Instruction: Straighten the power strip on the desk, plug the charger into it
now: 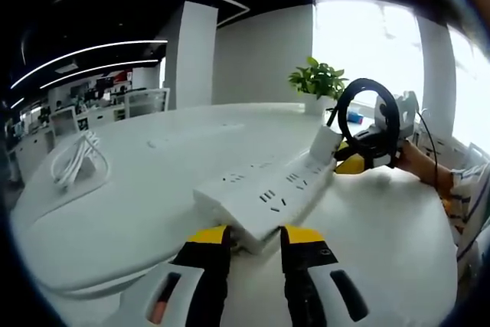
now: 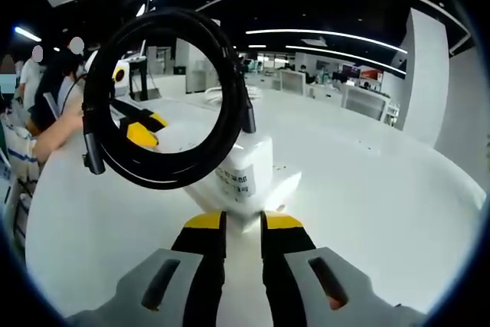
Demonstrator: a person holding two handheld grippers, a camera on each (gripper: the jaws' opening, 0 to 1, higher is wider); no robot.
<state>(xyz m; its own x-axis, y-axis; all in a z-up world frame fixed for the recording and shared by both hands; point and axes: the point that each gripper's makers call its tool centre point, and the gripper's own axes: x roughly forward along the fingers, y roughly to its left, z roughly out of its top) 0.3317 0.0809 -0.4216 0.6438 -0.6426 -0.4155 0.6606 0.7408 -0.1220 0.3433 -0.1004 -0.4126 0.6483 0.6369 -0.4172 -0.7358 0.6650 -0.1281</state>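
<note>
left gripper (image 1: 255, 237): your yellow-tipped jaws straddle the near end of the long white plastic power strip (image 1: 264, 193), which lies on the white worktop (image 1: 115, 212); whether they press it, i cannot tell

right gripper (image 2: 242, 223): your jaws pinch the white block charger (image 2: 246, 170), its coiled black cable (image 2: 164, 89) looping above; in the left gripper view it sits at the strip's far end

risk: if the prongs miss the sockets, your push may skew the strip; the hanging coil could snag or twist the charger in your grip

potted plant (image 1: 318, 82) far desk edge | white cable bundle (image 1: 75, 160) left
</note>
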